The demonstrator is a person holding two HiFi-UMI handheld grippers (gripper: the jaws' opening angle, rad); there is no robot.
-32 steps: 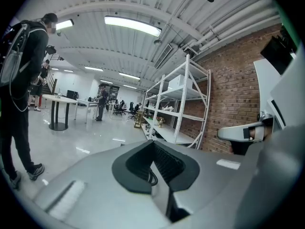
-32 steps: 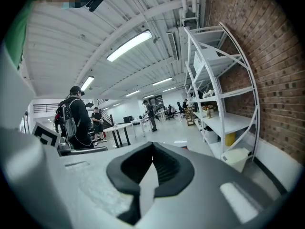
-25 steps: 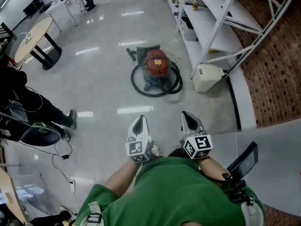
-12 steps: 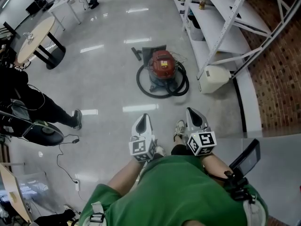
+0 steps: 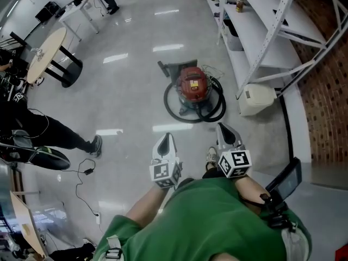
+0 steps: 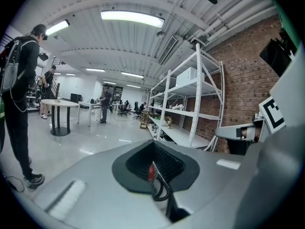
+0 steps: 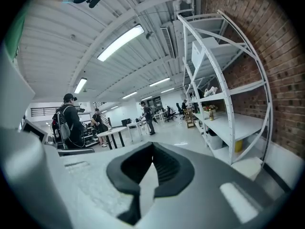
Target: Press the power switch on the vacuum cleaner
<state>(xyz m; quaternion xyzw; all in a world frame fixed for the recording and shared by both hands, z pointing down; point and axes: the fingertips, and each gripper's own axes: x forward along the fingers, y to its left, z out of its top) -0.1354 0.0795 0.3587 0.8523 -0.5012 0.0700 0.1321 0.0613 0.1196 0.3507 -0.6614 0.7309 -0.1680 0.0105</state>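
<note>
Facing the vacuum cleaner (image 5: pixel 194 84), well apart, left gripper (image 5: pixel 165 138) and right gripper (image 5: pixel 223 129) are closed, empty; its rigid, heavy-looking top should bear a firm press.

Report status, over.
Left tool and right tool shut, empty. Red vacuum cleaner on floor ahead, untouched. Black hose coiled round it; nothing else in the way.

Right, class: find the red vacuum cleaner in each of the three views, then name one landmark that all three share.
Head view: the vacuum cleaner stands on the floor, upper centre.
Left gripper view: only a red sliver of it, low centre, shows through the gap between the jaws.
Right gripper view: not in it.
Shared landmark: the white shelving rack, right of centre in every view.
</note>
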